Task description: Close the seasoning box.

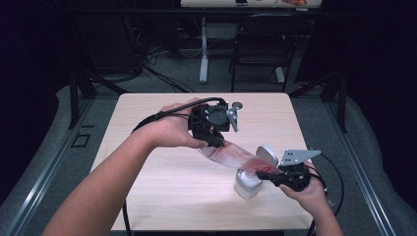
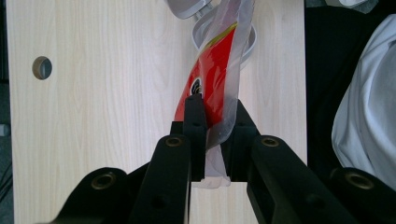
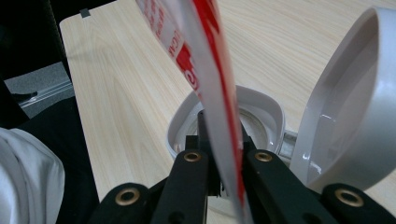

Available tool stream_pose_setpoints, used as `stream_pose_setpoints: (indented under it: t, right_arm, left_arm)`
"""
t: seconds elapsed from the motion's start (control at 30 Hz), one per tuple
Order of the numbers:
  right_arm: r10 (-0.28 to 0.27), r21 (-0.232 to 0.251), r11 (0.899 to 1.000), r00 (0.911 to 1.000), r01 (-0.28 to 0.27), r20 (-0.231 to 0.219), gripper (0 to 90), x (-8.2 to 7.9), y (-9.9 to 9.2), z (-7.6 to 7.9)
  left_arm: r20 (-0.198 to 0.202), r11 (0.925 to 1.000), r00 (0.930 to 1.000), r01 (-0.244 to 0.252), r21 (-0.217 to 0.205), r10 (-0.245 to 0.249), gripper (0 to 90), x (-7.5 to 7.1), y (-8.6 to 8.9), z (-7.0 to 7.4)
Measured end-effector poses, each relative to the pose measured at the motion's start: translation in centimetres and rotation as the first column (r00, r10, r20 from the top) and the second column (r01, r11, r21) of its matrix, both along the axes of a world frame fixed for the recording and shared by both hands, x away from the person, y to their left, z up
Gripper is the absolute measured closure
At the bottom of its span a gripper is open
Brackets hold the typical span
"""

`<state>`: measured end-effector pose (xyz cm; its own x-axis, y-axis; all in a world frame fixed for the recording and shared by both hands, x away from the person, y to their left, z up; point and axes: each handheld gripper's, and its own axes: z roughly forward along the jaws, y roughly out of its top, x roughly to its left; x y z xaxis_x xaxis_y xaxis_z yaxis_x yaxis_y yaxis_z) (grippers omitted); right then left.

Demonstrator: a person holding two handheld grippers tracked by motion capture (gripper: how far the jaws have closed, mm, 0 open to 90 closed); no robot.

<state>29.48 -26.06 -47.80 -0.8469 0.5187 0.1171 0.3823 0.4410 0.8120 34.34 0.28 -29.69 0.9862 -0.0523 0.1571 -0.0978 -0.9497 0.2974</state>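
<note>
Right claw (image 1: 269, 173), nearest cam, is clamped on one end of red-and-clear pouch (image 1: 231, 156), left claw (image 1: 212, 142) on far end, stretched over open white bin (image 1: 247, 183) on desk (image 1: 162, 177); prob. light, floppy, slick — grip edges.

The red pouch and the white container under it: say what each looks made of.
Red pouch: thin glossy plastic film, it seems; clear edges, bends between both tongs. White container: apparently hard, smooth moulded plastic, with a rigid hinged lid and soft sheen.

A dim lab or office: a bare wooden table (image 1: 162, 182), floor cables (image 1: 162, 73), a black chair (image 1: 260, 44)
</note>
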Motion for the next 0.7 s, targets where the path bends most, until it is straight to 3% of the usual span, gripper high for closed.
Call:
stream_pose_setpoints:
  t: [0.23, 0.7]
  right_arm:
    - [-0.004, 0.002, 1.000, 1.0000, 0.004, 0.006, 89.4, -0.14, -0.22, 0.28]
    - [0.007, 0.013, 1.000, 1.0000, -0.007, 0.005, 89.5, -0.20, -0.09, 0.34]
  left_arm:
    - [0.001, 0.9999, 1.0000, 0.000, -0.011, 0.000, 81.9, -0.01, 0.12, 0.10]
    - [0.015, 0.9999, 0.9998, 0.008, 0.006, -0.009, 81.8, -0.36, -0.28, 0.72]
